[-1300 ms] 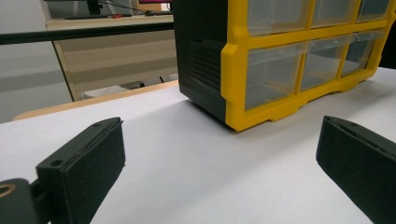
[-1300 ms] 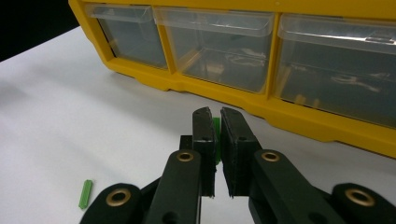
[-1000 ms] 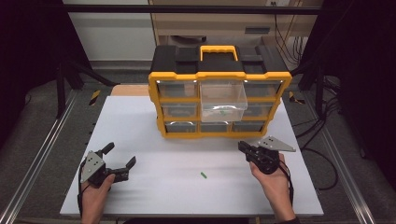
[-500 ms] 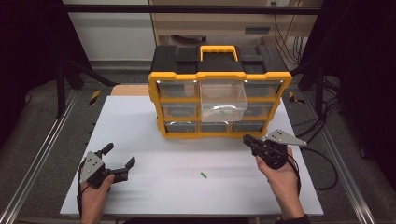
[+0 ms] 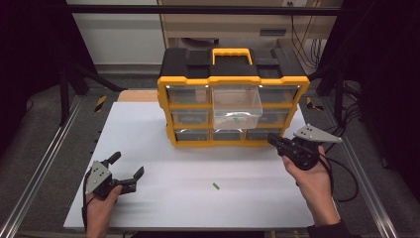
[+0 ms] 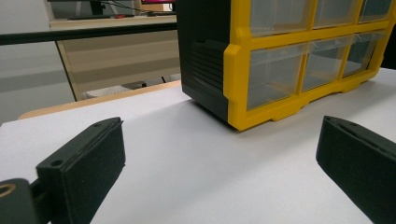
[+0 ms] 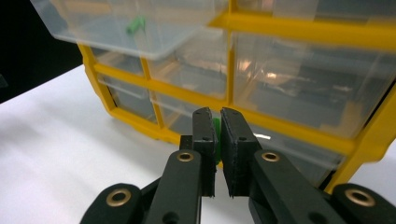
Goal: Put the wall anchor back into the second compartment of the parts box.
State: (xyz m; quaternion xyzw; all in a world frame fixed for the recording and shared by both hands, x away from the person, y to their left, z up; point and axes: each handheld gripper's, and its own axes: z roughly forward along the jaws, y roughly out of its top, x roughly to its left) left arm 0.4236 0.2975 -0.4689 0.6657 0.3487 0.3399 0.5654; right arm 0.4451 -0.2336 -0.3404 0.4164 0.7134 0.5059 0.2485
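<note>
We hold a small green plastic piece [image 7: 216, 127] pinched between the nearly closed jaws of the right gripper [image 5: 275, 142], and the pulled-out clear plastic drawer [image 5: 236, 106] of the yellow-and-black organiser [image 5: 233, 79] lies up and to its left, while the left gripper [image 5: 128, 168] rests spread wide at the near left.

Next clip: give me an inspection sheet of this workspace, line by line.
Surface: white table top, bare around the work.
Job's things: yellow and black drawer organizer, its top middle drawer pulled out with a green piece inside; another small green piece lies on the table.
Clutter: nothing seen.
Grippers: left gripper open, low over the table; right gripper shut on a green piece near the organizer.
Cables: black cable trails from the right gripper.
Surroundings: dark floor, metal rails.
</note>
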